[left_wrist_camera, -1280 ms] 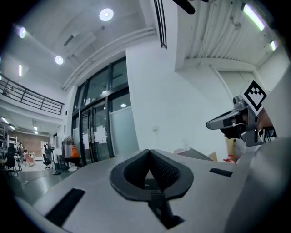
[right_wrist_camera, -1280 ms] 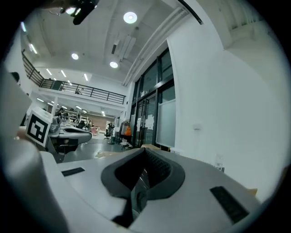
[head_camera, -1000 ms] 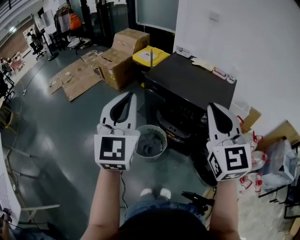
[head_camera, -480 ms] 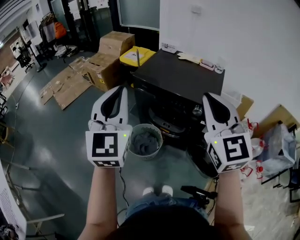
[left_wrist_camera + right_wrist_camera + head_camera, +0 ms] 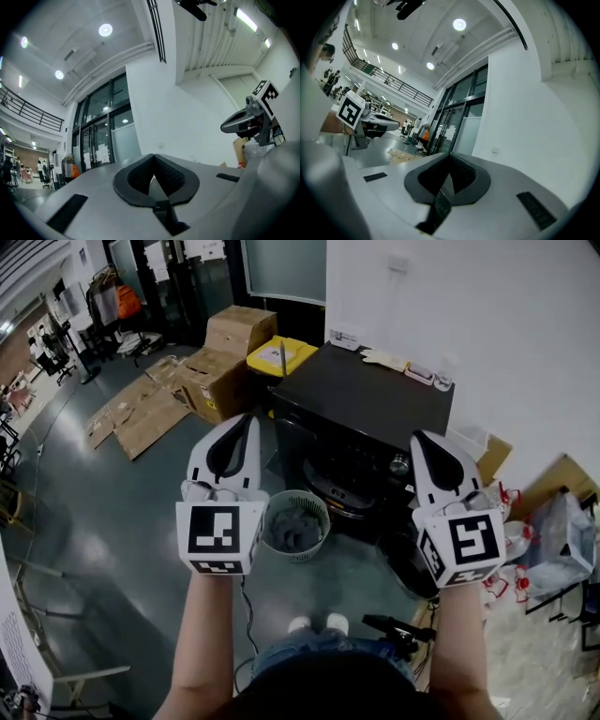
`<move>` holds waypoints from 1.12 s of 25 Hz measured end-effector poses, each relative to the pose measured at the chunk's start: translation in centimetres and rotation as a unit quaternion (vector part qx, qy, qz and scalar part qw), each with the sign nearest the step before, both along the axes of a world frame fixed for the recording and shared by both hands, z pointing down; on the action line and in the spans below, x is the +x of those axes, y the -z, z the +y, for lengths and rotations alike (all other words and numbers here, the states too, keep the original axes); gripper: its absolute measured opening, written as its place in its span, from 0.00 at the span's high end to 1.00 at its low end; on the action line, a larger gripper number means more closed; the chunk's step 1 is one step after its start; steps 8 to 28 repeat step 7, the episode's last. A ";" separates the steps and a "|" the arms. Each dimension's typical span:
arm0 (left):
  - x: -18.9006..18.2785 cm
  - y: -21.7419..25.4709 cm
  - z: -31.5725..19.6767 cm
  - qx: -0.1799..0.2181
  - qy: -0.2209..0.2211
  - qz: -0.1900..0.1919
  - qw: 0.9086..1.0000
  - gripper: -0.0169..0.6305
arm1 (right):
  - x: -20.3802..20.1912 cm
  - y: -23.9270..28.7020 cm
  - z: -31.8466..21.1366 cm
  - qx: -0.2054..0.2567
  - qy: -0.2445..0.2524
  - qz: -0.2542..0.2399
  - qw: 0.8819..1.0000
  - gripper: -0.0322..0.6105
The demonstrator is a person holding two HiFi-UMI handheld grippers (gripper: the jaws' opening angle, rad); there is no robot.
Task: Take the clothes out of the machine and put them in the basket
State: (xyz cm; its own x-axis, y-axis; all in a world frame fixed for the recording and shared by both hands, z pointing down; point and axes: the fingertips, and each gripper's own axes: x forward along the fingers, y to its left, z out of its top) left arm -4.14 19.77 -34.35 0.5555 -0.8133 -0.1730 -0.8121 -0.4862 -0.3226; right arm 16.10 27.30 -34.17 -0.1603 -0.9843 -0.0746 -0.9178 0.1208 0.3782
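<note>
In the head view a black front-loading machine (image 5: 366, 404) stands against the white wall, its round door opening partly hidden behind my grippers. On the floor in front of it sits a round grey basket (image 5: 295, 524) with grey clothes (image 5: 292, 531) inside. My left gripper (image 5: 234, 432) is held up level, above and left of the basket, shut and empty. My right gripper (image 5: 433, 454) is held up level over the machine's front right, shut and empty. In both gripper views the jaws meet with nothing between them, aimed at the white wall and glass doors.
Cardboard boxes (image 5: 225, 367) and flattened cardboard (image 5: 141, 413) lie on the floor to the left of the machine. A yellow bin (image 5: 279, 357) stands beside it. Bags and clutter (image 5: 553, 559) crowd the right side. Small items (image 5: 412, 369) lie on the machine's top.
The head view has shifted a little; both grippers stay raised side by side, shut, in nearly the same place.
</note>
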 end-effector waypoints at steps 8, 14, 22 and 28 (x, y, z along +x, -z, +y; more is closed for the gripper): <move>-0.2 -0.2 0.8 0.000 0.007 0.040 0.999 0.97 | 0.4 -0.8 0.5 0.011 -0.008 -0.009 1.000 0.96; -0.2 -0.2 0.8 0.000 0.007 0.040 0.999 0.97 | 0.4 -0.8 0.5 0.011 -0.008 -0.009 1.000 0.96; -0.2 -0.2 0.8 0.000 0.007 0.040 0.999 0.97 | 0.4 -0.8 0.5 0.011 -0.008 -0.009 1.000 0.96; -0.2 -0.2 0.8 0.000 0.007 0.040 0.999 0.97 | 0.4 -0.8 0.5 0.011 -0.008 -0.009 1.000 0.96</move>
